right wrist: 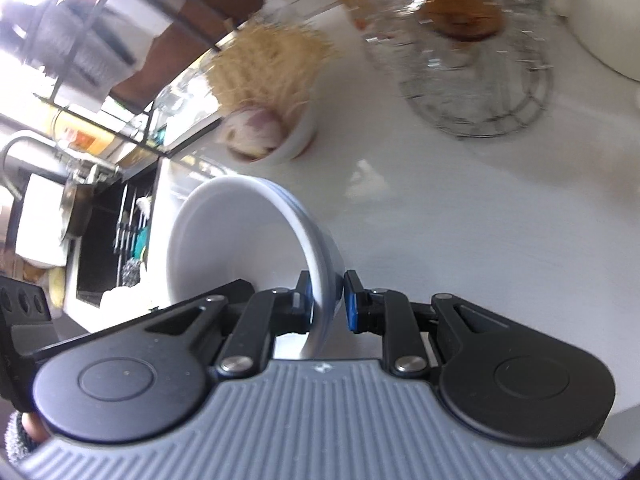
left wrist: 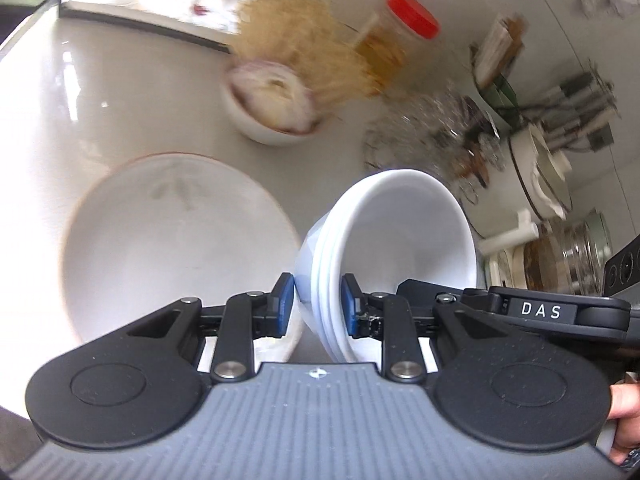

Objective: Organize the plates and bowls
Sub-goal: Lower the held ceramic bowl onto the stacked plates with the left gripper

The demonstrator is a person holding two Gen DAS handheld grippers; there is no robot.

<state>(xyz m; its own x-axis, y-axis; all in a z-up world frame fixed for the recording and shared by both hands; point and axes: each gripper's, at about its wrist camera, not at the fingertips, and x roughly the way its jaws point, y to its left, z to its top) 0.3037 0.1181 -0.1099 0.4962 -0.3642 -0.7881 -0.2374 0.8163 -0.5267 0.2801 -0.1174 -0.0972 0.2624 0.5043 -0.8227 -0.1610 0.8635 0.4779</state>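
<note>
A stack of white bowls (left wrist: 394, 232) hangs tilted above the counter, mouth turned to the right in the left wrist view. My left gripper (left wrist: 318, 300) is shut on its near rim, blue pads on either side of the nested walls. The right wrist view shows the white bowls (right wrist: 240, 236) with the mouth turned left, and my right gripper (right wrist: 327, 296) is shut on the rim there. The right gripper's black body (left wrist: 560, 312) shows beside the stack in the left wrist view. A large white plate (left wrist: 176, 240) with a thin brown rim lies flat on the counter to the left.
A small white bowl of onions (left wrist: 276, 100) stands further back with a straw-like bundle (left wrist: 304, 48) over it. A red-lidded jar (left wrist: 404, 28), a wire rack with glassware (right wrist: 480, 80) and a white pot (left wrist: 536, 176) crowd the back right. A sink (right wrist: 108, 240) lies at the left.
</note>
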